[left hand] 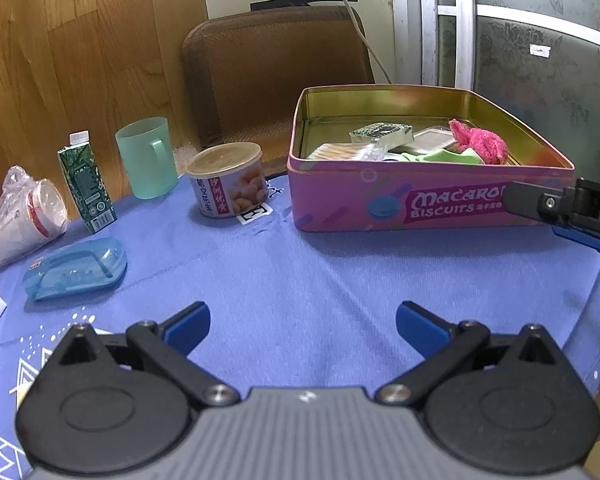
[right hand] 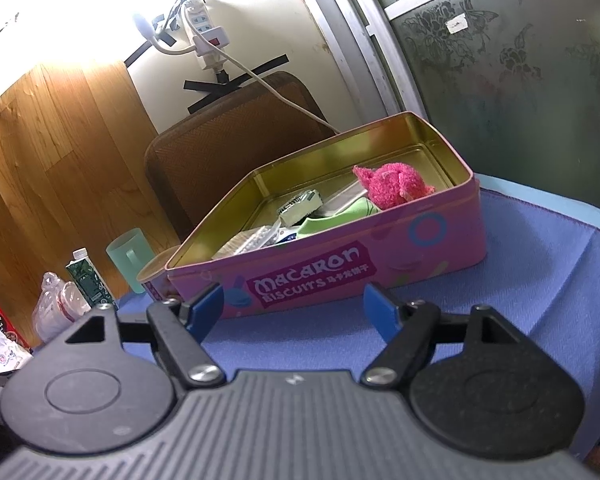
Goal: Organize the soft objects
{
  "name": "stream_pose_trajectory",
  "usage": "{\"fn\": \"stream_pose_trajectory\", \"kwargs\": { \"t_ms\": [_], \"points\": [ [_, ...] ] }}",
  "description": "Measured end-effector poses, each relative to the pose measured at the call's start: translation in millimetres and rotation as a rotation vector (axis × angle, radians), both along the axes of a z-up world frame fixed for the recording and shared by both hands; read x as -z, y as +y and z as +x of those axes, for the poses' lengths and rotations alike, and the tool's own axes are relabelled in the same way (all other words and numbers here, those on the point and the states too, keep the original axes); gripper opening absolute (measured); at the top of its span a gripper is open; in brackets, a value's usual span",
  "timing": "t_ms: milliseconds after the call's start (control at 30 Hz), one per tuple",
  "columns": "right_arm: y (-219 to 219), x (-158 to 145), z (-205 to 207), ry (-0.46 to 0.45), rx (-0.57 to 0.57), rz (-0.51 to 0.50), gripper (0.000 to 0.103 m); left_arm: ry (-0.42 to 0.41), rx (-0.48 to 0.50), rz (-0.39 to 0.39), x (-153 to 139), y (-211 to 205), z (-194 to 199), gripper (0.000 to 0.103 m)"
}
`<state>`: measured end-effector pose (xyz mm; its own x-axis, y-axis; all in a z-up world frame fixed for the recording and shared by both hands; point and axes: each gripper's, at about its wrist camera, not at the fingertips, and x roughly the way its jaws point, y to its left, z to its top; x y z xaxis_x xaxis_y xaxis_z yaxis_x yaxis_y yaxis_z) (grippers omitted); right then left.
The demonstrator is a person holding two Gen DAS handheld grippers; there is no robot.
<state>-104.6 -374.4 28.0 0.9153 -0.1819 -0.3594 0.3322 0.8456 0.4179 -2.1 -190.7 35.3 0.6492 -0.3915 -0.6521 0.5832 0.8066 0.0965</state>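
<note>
Still, both the left gripper (left hand: pixel 303 322) and right gripper (right hand: pixel 294 308) gaped wide, empty; the fuzzy pink cloth (right hand: pixel 388 185) risked snagging on the pink macaron-biscuit tin's (right hand: pixel 380 256) far-corner rim.

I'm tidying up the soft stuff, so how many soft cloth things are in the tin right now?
2: a pink fuzzy cloth at the tin's right end, and a green cloth beside it, nearer the front wall. Packets partly cover the floor, so more may be hidden.
</note>
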Motion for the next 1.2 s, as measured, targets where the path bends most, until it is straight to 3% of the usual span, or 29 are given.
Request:
{"fn": "stream_pose_trajectory", "kwargs": {
  "t_ms": [567, 800, 1200],
  "points": [
    [5.9, 2.1, 5.4, 0.019, -0.023, -0.011, 0.08, 0.027, -0.035, 0.0, 6.0, 11.5, 7.8, 0.103],
    [20.2, 2.0, 16.2, 0.044, -0.06, -0.039, 0.08, 0.037, -0.116, -0.016, 9.6, 40.4, 28.4, 0.103],
    [66.8, 0.7, 55.9, 0.091, -0.262, -0.114, 0.086, 0.029, -0.303, -0.035, 18.1, 117.8, 68.0, 0.103]
  ]
}}
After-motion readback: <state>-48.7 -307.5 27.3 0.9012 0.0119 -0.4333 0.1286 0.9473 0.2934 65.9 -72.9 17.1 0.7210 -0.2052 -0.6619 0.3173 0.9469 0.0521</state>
